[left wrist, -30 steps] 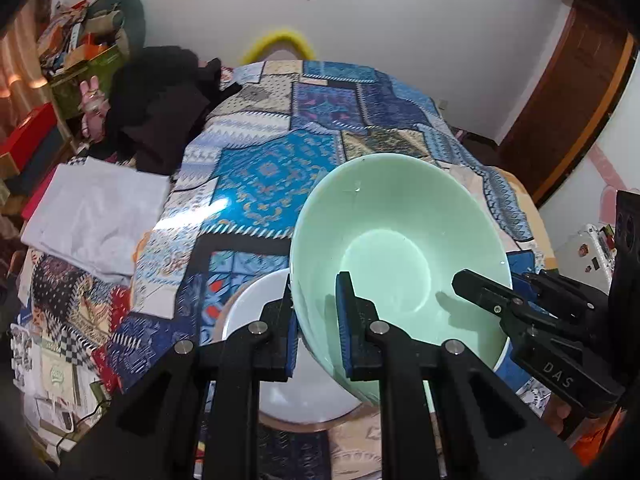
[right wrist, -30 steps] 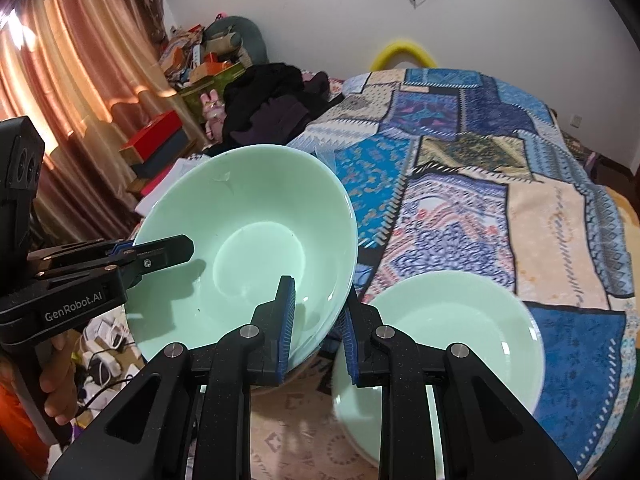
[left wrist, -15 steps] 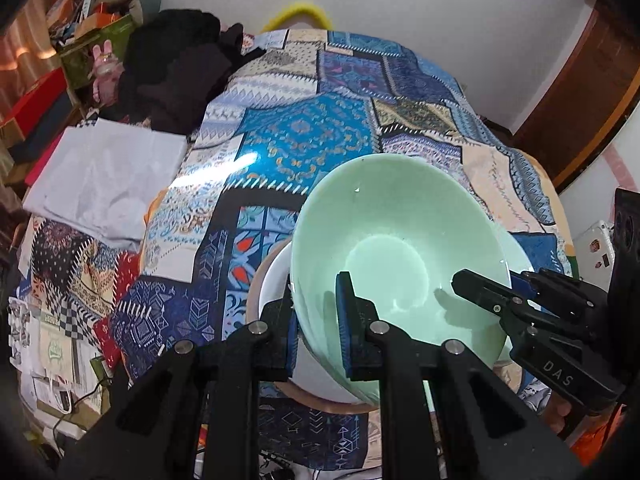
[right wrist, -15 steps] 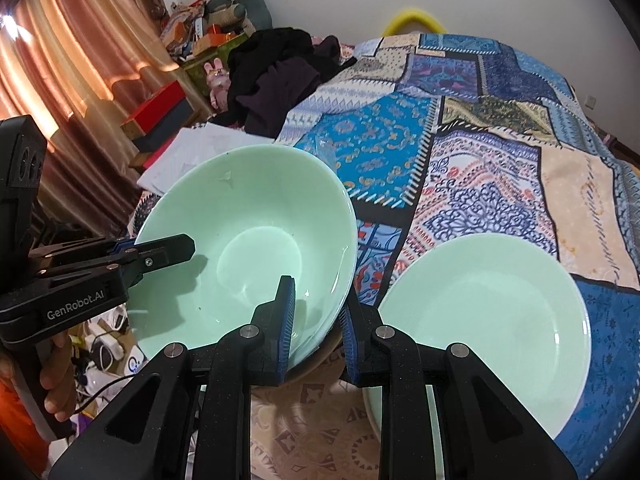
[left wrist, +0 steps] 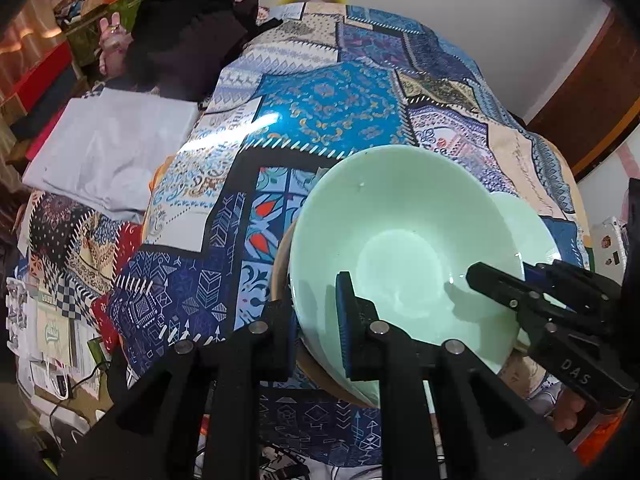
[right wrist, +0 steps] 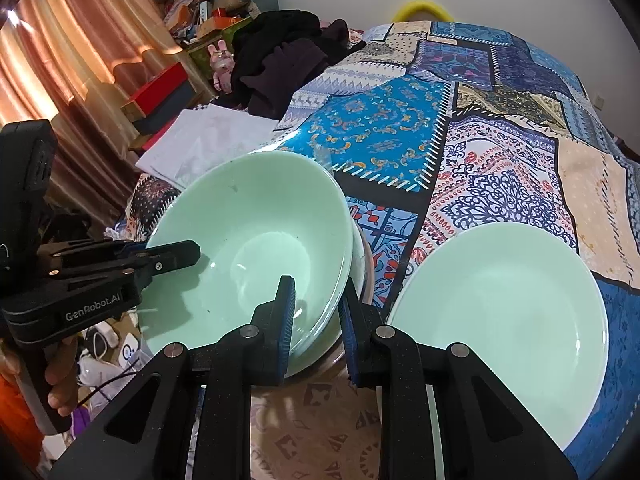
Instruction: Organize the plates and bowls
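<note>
Both grippers hold one pale green bowl (left wrist: 400, 256) by opposite sides of its rim. My left gripper (left wrist: 316, 304) is shut on the near rim in the left wrist view, with one pad inside and one outside. My right gripper (right wrist: 317, 300) is shut on the rim of the same bowl (right wrist: 248, 248), and the left gripper (right wrist: 176, 256) shows across from it. The bowl is tilted and sits low over a brown-rimmed dish (left wrist: 280, 268), which it mostly hides. A pale green plate (right wrist: 500, 308) lies flat on the table just right of the bowl.
A patchwork tablecloth (right wrist: 400, 128) covers the table. A heap of black clothes (right wrist: 284, 56) lies at the far left corner, with a folded white cloth (left wrist: 112, 148) beside the table. Boxes and clutter stand along the curtain (right wrist: 72, 48). The table's near edge runs under the bowl.
Both grippers have come down with the bowl. The white, brown-rimmed dish under it, in plain view a second ago, is now almost covered. The green plate looks nearer.
</note>
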Demonstrator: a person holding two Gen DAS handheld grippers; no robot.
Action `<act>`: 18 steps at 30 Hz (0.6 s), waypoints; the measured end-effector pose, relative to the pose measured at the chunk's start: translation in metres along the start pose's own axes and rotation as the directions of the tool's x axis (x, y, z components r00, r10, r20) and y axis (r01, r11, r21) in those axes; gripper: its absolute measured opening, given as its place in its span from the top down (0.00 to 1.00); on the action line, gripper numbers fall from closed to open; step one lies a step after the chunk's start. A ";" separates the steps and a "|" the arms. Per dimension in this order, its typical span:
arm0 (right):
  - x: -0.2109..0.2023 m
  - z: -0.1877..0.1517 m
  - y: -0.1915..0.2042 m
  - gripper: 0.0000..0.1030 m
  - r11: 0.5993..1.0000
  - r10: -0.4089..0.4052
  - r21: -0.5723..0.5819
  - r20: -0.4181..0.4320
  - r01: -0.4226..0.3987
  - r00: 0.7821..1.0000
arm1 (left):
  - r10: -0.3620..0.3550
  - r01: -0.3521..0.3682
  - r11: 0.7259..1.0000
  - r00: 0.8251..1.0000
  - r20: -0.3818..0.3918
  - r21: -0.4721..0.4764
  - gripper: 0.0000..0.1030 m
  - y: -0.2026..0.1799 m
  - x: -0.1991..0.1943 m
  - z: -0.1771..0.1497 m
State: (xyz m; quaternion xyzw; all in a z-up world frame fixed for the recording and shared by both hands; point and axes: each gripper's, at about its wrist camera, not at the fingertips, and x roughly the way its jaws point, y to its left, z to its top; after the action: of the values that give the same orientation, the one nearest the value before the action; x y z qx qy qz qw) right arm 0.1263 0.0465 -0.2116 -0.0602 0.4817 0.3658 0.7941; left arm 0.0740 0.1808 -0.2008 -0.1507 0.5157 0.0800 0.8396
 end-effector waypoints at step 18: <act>-0.013 0.003 -0.002 0.69 0.997 -0.055 -0.060 0.028 0.056 0.998 | 0.027 -0.033 0.997 0.997 0.077 0.068 0.84 -0.013 -0.014 0.002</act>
State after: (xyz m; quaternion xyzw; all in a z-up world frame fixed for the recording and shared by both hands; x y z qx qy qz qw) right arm 0.1266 0.0396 -0.1997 -0.0930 0.4580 0.3588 0.8080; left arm 0.0732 0.1698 -0.1855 -0.1107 0.4882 0.0804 0.8619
